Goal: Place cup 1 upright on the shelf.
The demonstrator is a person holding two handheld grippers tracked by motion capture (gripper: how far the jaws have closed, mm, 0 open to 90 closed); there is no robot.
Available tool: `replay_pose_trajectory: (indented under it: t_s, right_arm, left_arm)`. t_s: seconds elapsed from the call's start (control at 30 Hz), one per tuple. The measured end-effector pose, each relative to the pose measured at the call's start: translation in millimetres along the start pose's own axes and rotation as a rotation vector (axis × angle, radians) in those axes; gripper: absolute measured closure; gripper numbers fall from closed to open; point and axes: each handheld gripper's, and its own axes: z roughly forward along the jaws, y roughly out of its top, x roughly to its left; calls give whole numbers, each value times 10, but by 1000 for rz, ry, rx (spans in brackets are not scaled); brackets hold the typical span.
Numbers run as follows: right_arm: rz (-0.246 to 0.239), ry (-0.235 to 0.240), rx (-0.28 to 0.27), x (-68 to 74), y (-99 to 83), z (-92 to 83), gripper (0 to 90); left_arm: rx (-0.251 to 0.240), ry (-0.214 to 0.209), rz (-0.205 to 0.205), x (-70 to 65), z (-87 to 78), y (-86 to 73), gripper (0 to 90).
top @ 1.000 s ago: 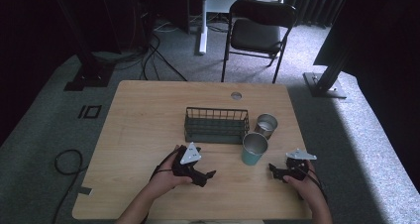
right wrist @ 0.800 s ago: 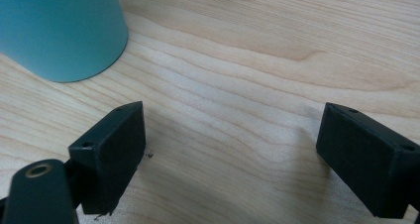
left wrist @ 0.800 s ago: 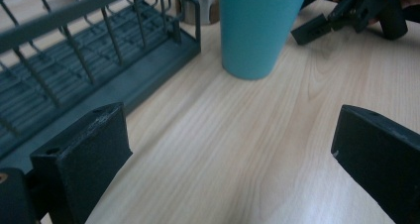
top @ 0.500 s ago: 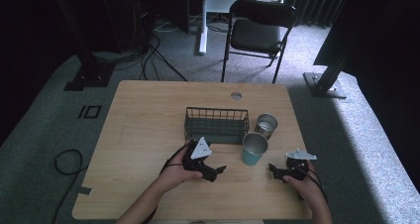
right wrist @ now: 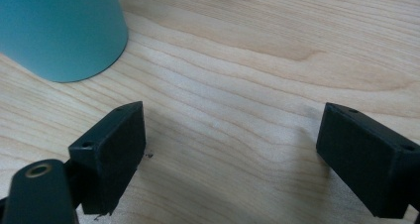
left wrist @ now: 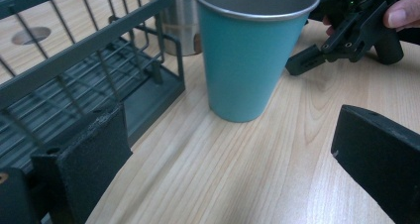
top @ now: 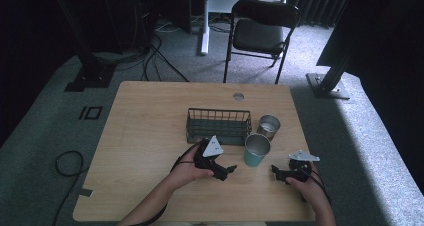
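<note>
A teal metal cup [top: 256, 150] stands upright on the wooden table [top: 150, 111], just in front of a green wire basket [top: 218, 126]. A shorter steel cup [top: 268, 126] stands behind it to the right. My left gripper [top: 226, 171] is open, low over the table, left of the teal cup and pointing at it. In the left gripper view the teal cup [left wrist: 252, 50] rises ahead of the wide-apart jaws, with the basket [left wrist: 74, 85] to the left. My right gripper [top: 276, 173] is open, just right of the teal cup [right wrist: 64, 30], with bare wood between its jaws.
A round cable hole [top: 238, 96] sits near the table's far edge. A black folding chair [top: 260, 33] stands beyond the table. In the left gripper view the right gripper [left wrist: 341, 40] and a fingertip lie behind the teal cup.
My left gripper has moved right and a little forward, closing on the teal cup from the left. The right gripper and the cups have stayed put.
</note>
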Motion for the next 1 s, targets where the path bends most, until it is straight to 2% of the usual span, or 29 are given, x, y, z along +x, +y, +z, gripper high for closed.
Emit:
replay_pose_trajectory:
  t_s: [0.17,0.23,0.3,0.47,0.67,0.77,0.83,0.9,1.0]
  right_arm:
    - [0,0,0,0,0,0,114]
    - [0,0,0,0,0,0,114]
    - [1,0,0,1,0,0,114]
    - [0,0,0,0,0,0,114]
    - [0,0,0,0,0,0,114]
    - [0,0,0,0,0,0,114]
    - [0,0,-1,0,0,0,114]
    - [0,0,-1,-1,0,0,114]
    - [-1,0,-1,-1,-1,0,114]
  left_arm:
    - [-17,-11,0,-18,78,82,22]
    - [-11,-12,20,-33,113,119,22]
    - [-16,-15,23,-54,153,151,50]
    - [-6,-19,31,-74,273,201,49]
    - [-6,-31,29,-96,424,272,48]
    - [-6,-21,25,-85,487,287,47]
    - [-12,-26,2,-76,530,293,47]
    - [1,-20,23,-81,580,301,47]
    - [2,-29,22,-99,650,318,47]
